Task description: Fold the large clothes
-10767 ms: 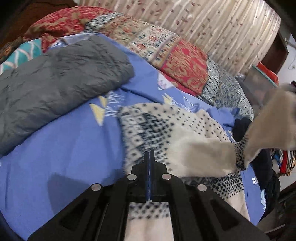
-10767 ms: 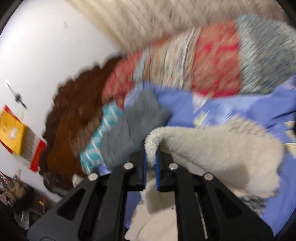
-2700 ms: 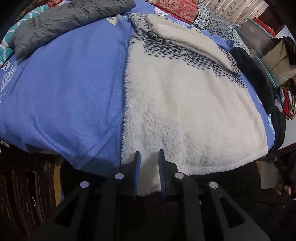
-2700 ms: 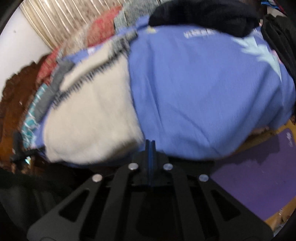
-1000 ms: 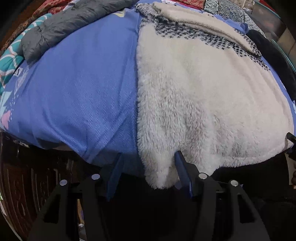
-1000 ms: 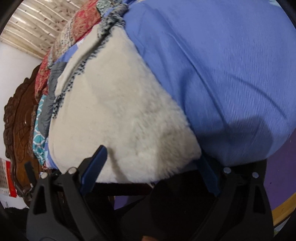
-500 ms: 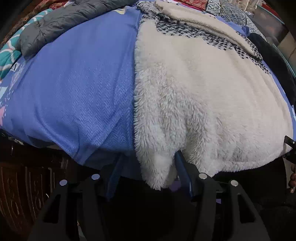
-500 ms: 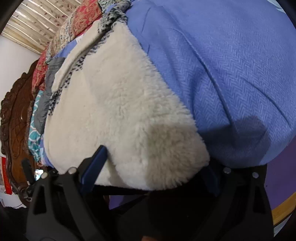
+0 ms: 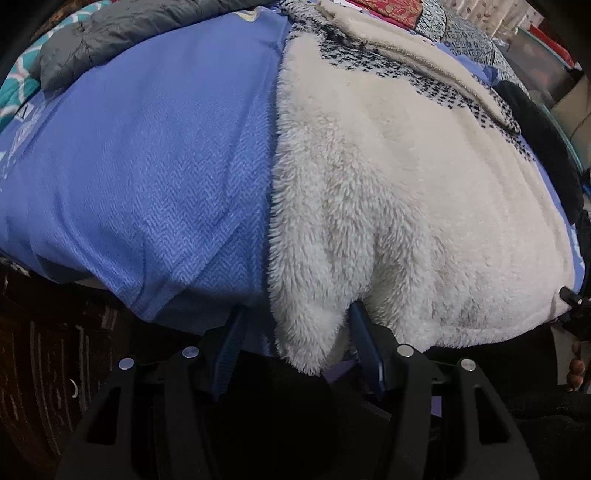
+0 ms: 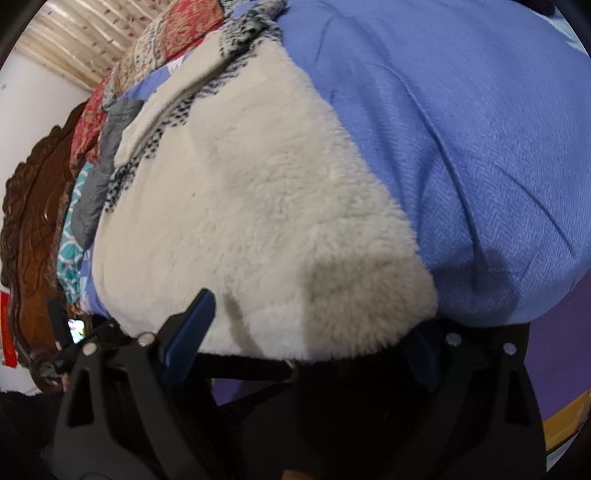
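Fleece garment (image 9: 406, 192) lying spread flat on the bed, cream pile up, over a blue bedsheet (image 9: 147, 166), near hem hanging off the bed edge. Left claw (image 9: 295, 343) spread wide, straddling the left hem corner, which is drooping between the blue pads but not yet pinched. Right claw (image 10: 299, 332) likewise spread wide around the right hem corner, fleece bulging into the gap. Probably lining up a two-corner pickup for carrying the hem toward the patterned collar end. For doing it well: pushing both claws deeper before closing, so pads are biting on full thickness and not loose pile alone; closing both together; lifting level and keeping the hem taut between corners to avoid a sagging middle; keeping the bedsheet out of the left pinch, since it is lying just beside that corner. Grey quilted jacket (image 9: 122, 33) lying well apart at the far left, black clothing (image 9: 543, 136) along the right edge. No brand, label or readable writing showing on anything here.
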The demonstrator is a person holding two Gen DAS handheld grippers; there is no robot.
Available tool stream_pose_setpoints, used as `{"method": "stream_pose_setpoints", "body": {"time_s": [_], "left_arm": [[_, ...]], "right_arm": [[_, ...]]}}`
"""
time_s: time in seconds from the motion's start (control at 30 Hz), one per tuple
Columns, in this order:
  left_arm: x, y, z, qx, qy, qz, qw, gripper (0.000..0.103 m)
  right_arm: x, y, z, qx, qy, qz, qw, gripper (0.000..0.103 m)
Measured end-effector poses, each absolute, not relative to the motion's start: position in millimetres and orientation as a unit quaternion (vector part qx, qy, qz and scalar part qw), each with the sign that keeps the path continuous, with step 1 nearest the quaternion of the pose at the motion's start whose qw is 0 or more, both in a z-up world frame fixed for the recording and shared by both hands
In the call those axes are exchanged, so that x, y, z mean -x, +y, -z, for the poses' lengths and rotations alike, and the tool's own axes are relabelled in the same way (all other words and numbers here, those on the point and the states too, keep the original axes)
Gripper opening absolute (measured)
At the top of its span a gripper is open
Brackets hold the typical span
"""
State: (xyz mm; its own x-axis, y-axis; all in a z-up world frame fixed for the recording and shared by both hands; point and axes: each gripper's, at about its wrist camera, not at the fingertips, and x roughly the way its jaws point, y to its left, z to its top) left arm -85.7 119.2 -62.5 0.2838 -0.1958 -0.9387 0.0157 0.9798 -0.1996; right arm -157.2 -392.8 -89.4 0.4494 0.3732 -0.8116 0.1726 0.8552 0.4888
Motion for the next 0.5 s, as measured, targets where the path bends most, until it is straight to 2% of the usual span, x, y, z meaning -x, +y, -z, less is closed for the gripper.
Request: {"method": "stream_pose_setpoints", "body": {"time_s": [0.3,0.5], "left_arm": [[98,117,54,0.091,0.588,0.072,0.8,0.079],[106,117,39,0.106,0.571,0.085,0.81,0.083]], "right_arm": [[158,-391,81,-0.253,0.508,-0.066,0.821,0.089],[165,-377,60,-0.181,0.48,-0.065,0.856,0.089]]}}
